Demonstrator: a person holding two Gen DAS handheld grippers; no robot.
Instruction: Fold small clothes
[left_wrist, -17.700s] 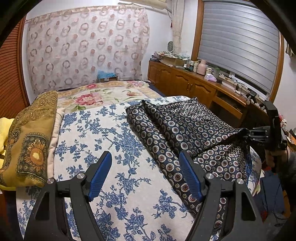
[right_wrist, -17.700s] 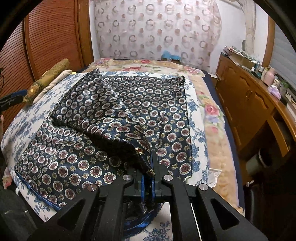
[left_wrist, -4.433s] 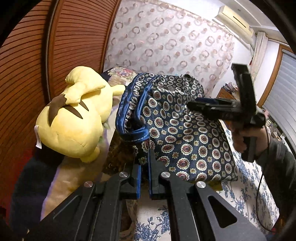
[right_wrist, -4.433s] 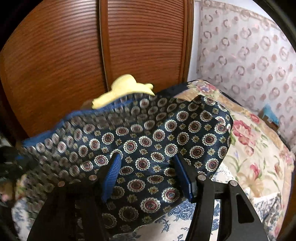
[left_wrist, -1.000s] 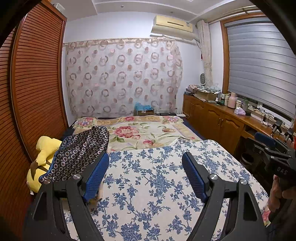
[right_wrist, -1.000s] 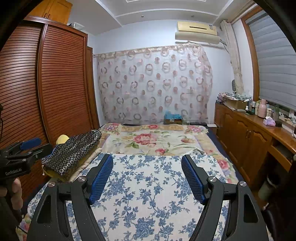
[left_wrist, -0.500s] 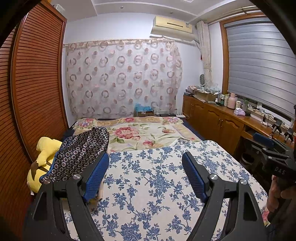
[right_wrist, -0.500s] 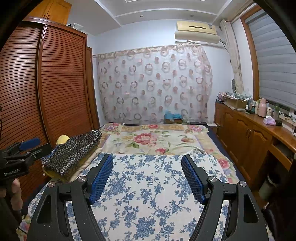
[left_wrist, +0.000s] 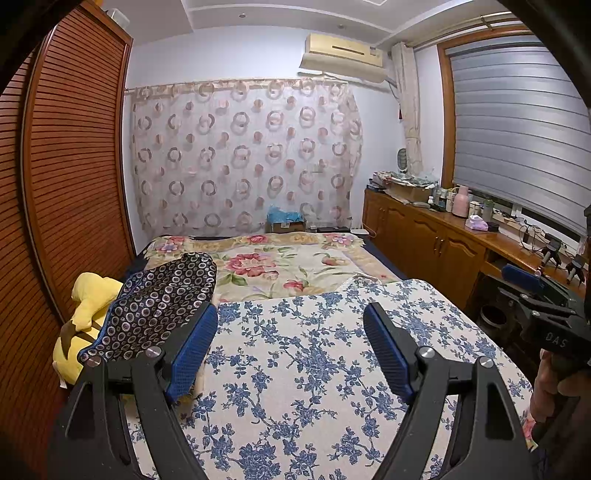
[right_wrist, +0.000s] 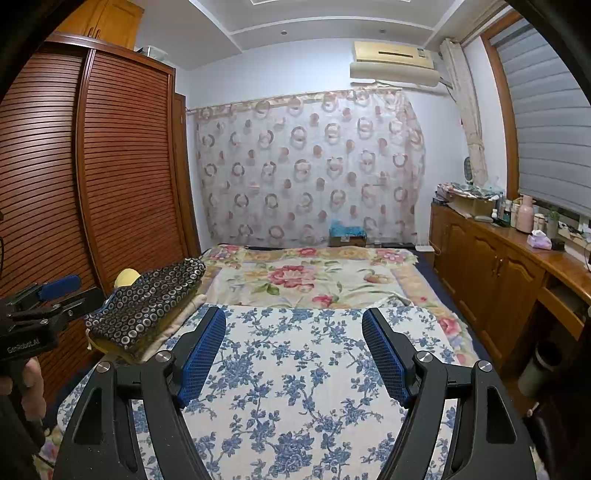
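Ahead of both tongs lies a bed whose near part is covered by a blue-flowered sheet (left_wrist: 295, 354), with a rose-patterned blanket (left_wrist: 273, 266) beyond it. The left tongs (left_wrist: 290, 332) and right tongs (right_wrist: 293, 339) both stand wide apart with nothing between them. The folded dark patterned garment (left_wrist: 159, 302) rests to the left of the tongs on a stack beside a yellow plush toy (left_wrist: 88, 306). Right of the tongs a wooden counter (right_wrist: 546, 254) carries bottles.

a bed (left_wrist: 332, 369) under a blue-flowered cover fills the room. a ring-patterned curtain (left_wrist: 240, 155) hangs on the far wall, an air conditioner (left_wrist: 343, 51) above it. slatted wooden wardrobe doors (right_wrist: 122, 166) line the left, low cabinets (right_wrist: 491, 273) and a shuttered window (left_wrist: 517, 129) the right.
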